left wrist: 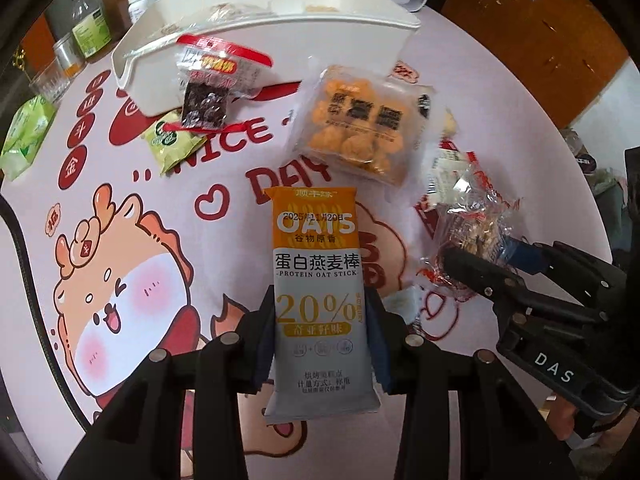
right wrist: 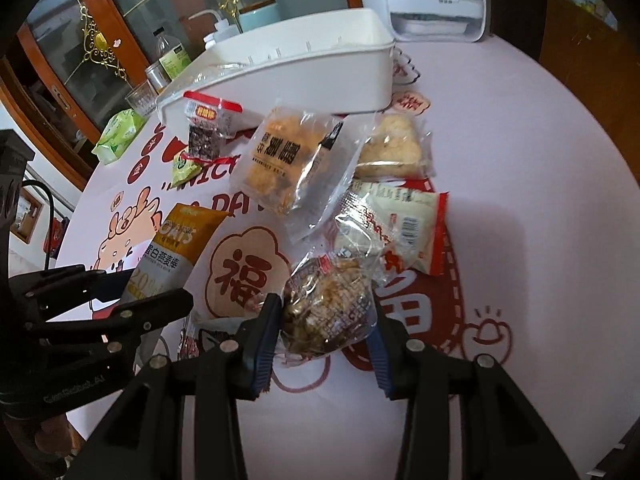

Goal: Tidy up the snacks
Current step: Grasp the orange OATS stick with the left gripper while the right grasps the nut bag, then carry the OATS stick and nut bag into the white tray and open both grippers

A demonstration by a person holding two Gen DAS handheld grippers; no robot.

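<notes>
Oat bar (left wrist: 316,280) clamped in left gripper (left wrist: 320,344); pack reads "OATS", "PROTEIN OAT STICK", "20%", date 2025-11-20. Right gripper (right wrist: 326,344) pinched on clear nut-cake wrapper (right wrist: 326,312). White bin (right wrist: 296,68) at 12 o'clock; orange-puff pack (left wrist: 356,128) at 1 o'clock of bar. Pink mat (left wrist: 500,92) prints "NICE DAY", cartoon dragon, 福. Round table, wood cabinet (right wrist: 80,52) and bottles behind.
</notes>
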